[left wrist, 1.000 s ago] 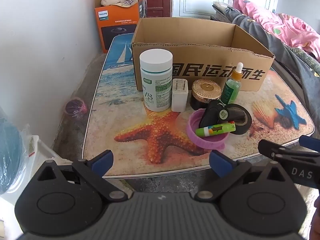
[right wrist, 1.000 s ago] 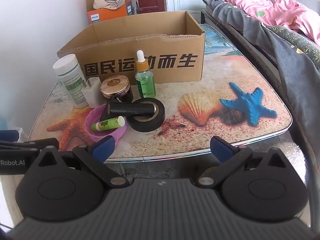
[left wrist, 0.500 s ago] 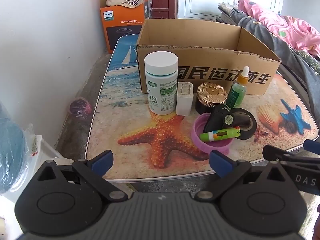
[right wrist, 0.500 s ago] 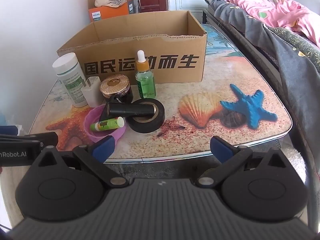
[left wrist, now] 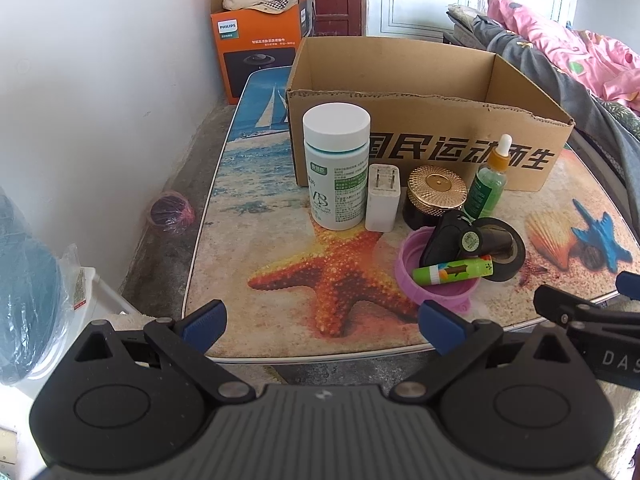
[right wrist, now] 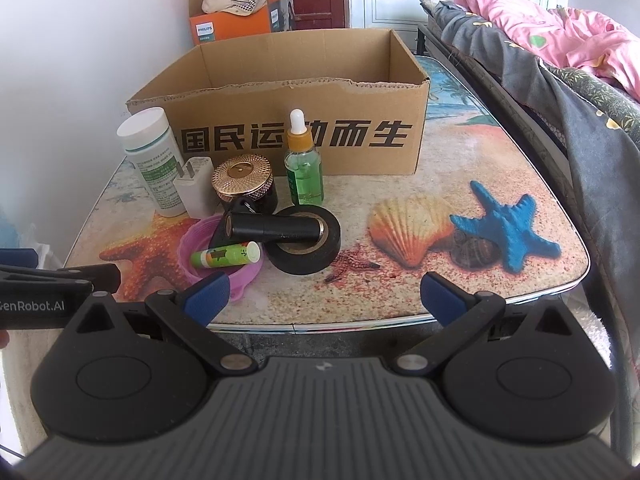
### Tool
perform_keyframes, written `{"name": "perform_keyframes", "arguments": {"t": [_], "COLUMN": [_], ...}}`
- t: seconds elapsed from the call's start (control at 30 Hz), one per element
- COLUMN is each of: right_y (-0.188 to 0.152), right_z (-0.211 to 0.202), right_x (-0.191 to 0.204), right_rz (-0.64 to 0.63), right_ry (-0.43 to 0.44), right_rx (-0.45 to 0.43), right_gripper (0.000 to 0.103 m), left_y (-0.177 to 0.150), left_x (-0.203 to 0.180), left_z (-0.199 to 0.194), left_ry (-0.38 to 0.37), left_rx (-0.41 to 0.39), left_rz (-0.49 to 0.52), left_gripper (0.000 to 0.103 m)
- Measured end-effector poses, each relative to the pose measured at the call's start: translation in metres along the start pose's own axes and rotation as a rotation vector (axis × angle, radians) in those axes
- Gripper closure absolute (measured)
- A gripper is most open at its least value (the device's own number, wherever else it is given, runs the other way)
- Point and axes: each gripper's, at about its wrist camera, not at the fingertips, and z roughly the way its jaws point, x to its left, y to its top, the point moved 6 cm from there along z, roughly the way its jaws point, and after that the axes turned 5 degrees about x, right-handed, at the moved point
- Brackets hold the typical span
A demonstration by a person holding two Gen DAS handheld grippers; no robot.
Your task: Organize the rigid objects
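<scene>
An open cardboard box [left wrist: 424, 136] [right wrist: 280, 120] stands at the back of the beach-print table [left wrist: 280, 240]. In front of it stand a white pill bottle [left wrist: 336, 168] [right wrist: 150, 156], a white charger plug [left wrist: 383, 198], a gold-lidded jar [left wrist: 436, 196] [right wrist: 244, 182] and a green dropper bottle [left wrist: 490, 180] [right wrist: 304, 164]. A green glue stick [left wrist: 452, 271] [right wrist: 226, 255] lies on a pink lid [left wrist: 408, 276]. A black tube [right wrist: 276, 227] rests on a black tape roll [right wrist: 308, 246]. My left gripper [left wrist: 322, 320] and right gripper [right wrist: 324, 294] are open and empty at the near table edge.
An orange Philips box [left wrist: 256, 52] with cloth stands behind on the floor. A bed with grey and pink bedding [right wrist: 560, 60] runs along the right. A white wall is on the left. A pink bowl [left wrist: 170, 214] lies on the floor left of the table.
Both grippers have moved a little forward and up toward the table. The objects have not moved.
</scene>
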Motion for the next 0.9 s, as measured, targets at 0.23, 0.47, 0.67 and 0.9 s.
{"name": "perform_keyframes", "arguments": {"t": [0.23,0.47,0.67,0.9], "right_y": [-0.001,-0.001,0.0,0.0], "right_z": [-0.003,-0.006,-0.012,-0.014], "right_x": [0.001,0.002,0.004,0.006], "right_rz": [0.001,-0.001,-0.006,-0.013], "right_ry": [0.001,0.0,-0.006,-0.011], "right_rx": [-0.001,-0.007,-0.019,-0.025], "right_gripper": [0.001,0.001,0.001,0.001], "left_y": [-0.001,-0.003,-0.003,-0.004], "left_x": [0.0,0.002,0.003,0.005], "left_z": [-0.002,-0.005,-0.007,-0.009], "left_ry": [-0.001,0.003,-0.001,-0.008], "left_rx": [0.002,0.003,-0.001,-0.007], "left_rz": [-0.001,-0.008,-0.012,-0.018], "left_gripper": [0.001,0.001,0.001,0.001]}}
